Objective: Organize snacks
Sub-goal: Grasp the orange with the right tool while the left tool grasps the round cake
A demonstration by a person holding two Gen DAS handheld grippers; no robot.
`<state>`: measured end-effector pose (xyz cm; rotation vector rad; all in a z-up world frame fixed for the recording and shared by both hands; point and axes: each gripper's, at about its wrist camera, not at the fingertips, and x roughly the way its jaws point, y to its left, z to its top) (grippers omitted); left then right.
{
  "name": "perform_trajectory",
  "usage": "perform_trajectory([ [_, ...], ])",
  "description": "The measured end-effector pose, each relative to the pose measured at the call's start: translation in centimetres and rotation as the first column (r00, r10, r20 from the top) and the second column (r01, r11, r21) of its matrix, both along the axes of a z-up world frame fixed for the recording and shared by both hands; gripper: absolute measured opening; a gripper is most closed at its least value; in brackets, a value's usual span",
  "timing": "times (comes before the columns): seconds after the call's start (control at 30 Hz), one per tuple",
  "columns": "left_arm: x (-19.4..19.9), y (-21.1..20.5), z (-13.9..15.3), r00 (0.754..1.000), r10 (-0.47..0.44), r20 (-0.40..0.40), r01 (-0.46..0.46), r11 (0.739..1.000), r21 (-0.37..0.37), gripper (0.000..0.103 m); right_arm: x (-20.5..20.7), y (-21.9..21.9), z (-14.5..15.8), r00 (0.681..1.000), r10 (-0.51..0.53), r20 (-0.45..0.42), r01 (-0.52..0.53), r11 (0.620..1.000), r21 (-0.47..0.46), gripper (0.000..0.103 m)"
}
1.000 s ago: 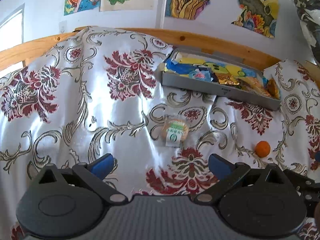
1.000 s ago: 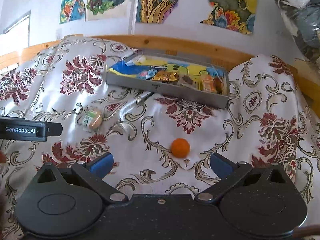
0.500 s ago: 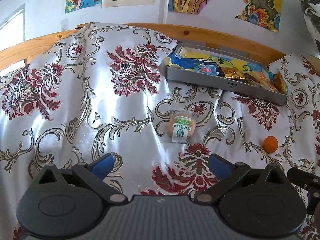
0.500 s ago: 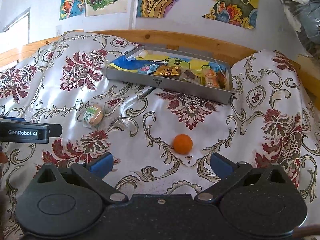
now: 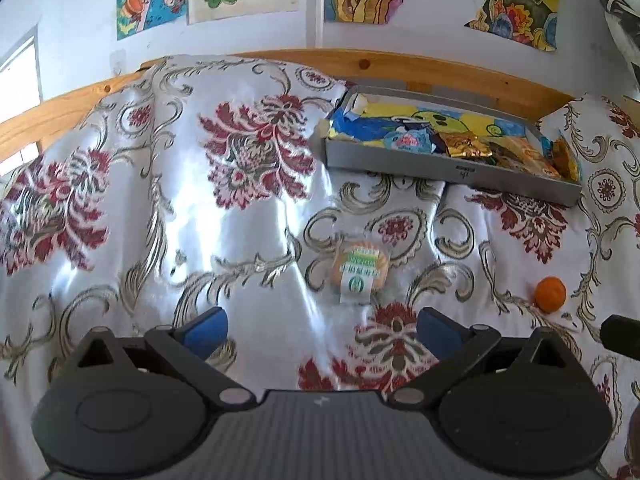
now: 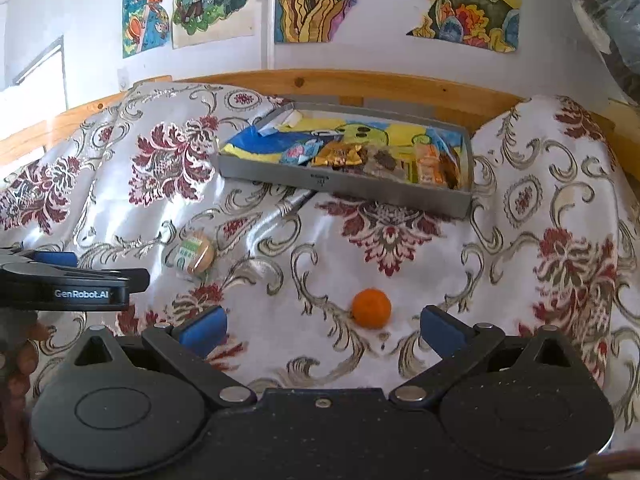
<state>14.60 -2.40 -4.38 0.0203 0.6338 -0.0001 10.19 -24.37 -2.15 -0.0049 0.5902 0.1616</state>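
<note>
Here both tools, left (image 5: 322, 334) and right (image 6: 324, 332), hover wide open, empty, above the cloth (image 5: 248, 224).

— What sort of place is this?

— A home, likely a bedroom. A shiny floral cloth (image 6: 360, 248) lies rumpled over what seems to be a bed, with a pine rail (image 6: 392, 88) along the back.

— Anything else?

— Bright hand-coloured drawings (image 6: 208, 4) are stuck to the white wall (image 6: 80, 12), one torn at the edge. A window (image 5: 20, 72) lets daylight in at the left. A grey tray (image 6: 340, 182) of snacks sits on the cloth.
</note>
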Motion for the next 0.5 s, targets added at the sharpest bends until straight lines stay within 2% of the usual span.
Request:
perform_trajectory([
  [0.17,1.7,-0.7,0.3,1.0,-0.011,0.009,0.011,1.0,0.008,0.102,1.6,-0.7,0.3,1.0,0.022,0.018,-0.022,0.999,-0.024,0.102],
  [0.5,4.8,-1.8,-0.6,1.0,-0.015,-0.001,0.015,1.0,0.004,0.102,6.1,-2.7,-1.6,0.998,0.023,-0.057,-0.021,0.999,0.038,0.102],
])
